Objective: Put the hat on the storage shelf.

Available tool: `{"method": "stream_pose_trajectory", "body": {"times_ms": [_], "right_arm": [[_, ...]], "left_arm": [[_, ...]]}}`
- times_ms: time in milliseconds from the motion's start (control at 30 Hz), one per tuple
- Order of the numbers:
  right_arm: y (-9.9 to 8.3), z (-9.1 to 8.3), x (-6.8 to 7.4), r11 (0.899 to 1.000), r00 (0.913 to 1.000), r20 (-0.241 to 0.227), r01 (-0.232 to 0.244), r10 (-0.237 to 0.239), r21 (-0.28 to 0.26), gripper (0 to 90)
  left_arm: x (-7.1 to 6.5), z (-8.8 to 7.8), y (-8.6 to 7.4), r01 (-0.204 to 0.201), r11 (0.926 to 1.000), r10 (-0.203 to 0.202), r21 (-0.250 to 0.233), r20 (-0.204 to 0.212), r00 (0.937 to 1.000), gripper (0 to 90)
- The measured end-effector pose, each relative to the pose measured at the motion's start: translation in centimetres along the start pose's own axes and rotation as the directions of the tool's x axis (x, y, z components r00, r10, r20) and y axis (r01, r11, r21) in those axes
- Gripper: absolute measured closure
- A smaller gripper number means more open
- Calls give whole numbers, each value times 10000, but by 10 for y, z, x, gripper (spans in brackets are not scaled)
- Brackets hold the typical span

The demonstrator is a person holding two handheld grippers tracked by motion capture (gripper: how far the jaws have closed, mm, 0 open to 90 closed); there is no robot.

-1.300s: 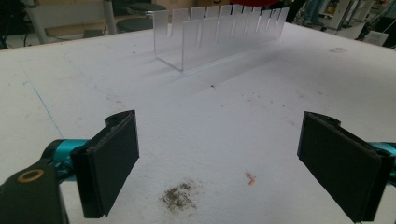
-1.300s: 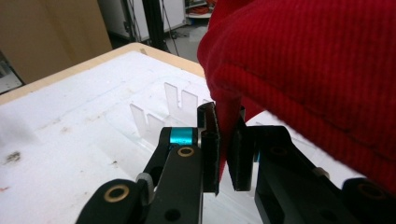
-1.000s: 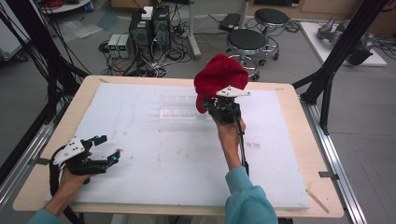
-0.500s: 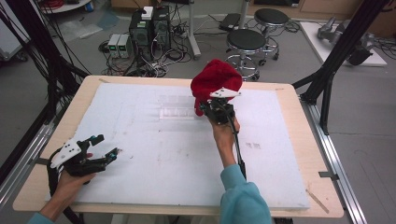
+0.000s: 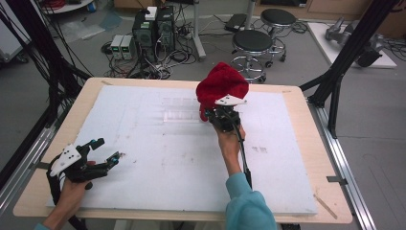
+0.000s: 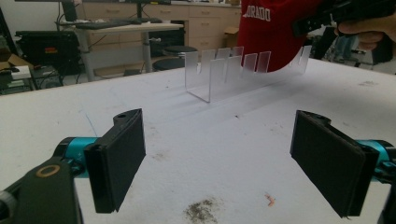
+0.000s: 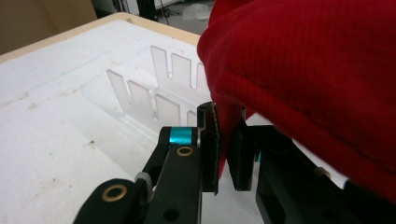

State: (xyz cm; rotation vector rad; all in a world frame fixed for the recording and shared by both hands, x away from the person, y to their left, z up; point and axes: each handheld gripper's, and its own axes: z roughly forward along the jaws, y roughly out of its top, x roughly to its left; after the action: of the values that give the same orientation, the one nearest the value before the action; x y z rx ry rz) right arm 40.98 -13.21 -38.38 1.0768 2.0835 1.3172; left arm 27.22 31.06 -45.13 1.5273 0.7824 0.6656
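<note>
The right tongs [image 5: 210, 114] are clamped on the edge of a red cap [image 5: 222, 87]; in the right gripper view the two black pads [image 7: 210, 149] pinch a fold of the red cloth [image 7: 308, 79] between them. The cap is held above the far middle of the table [image 5: 297, 191], hanging over a clear plastic rack [image 5: 179, 111] with upright slotted tabs. In the left gripper view the cap [image 6: 275, 32] shows white lettering and its lower edge hangs in front of the tops of the rack's [image 6: 229, 70] tabs; whether it touches them cannot be told.

The left tongs [image 5: 106, 152] stand wide open with nothing between the pads [image 6: 119, 163], low over the near left part of the white table top, well apart from the cap and rack. Small dark specks [image 6: 201, 211] lie on the surface just ahead of them.

Beyond the table's far edge stand two round stools [image 5: 252, 42] and a cluster of computer boxes [image 5: 153, 26] with cables on the floor.
</note>
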Motion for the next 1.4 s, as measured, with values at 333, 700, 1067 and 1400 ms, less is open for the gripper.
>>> {"method": "stream_pose_trajectory", "body": {"times_ms": [333,700,1067,1400], "right_arm": [[3,-8,9,9980,9960,636,626,-632,115,458],[-1,-57,18,9986,9991,390,186,-168,-485,203],[-3,-129,21,9799,9981,589,276,-162,-1974,199],[-50,-170,7,9630,9949,997,145,128,-2690,185]], "left_arm": [[1,-1,-1,144,9998,-144,-114,-31,9999,185],[1,-3,-1,179,9994,-180,-298,-28,9998,184],[0,-2,-1,19,9996,-18,-268,13,10000,184],[0,-2,-1,16,9996,-15,-266,45,10000,184]]}}
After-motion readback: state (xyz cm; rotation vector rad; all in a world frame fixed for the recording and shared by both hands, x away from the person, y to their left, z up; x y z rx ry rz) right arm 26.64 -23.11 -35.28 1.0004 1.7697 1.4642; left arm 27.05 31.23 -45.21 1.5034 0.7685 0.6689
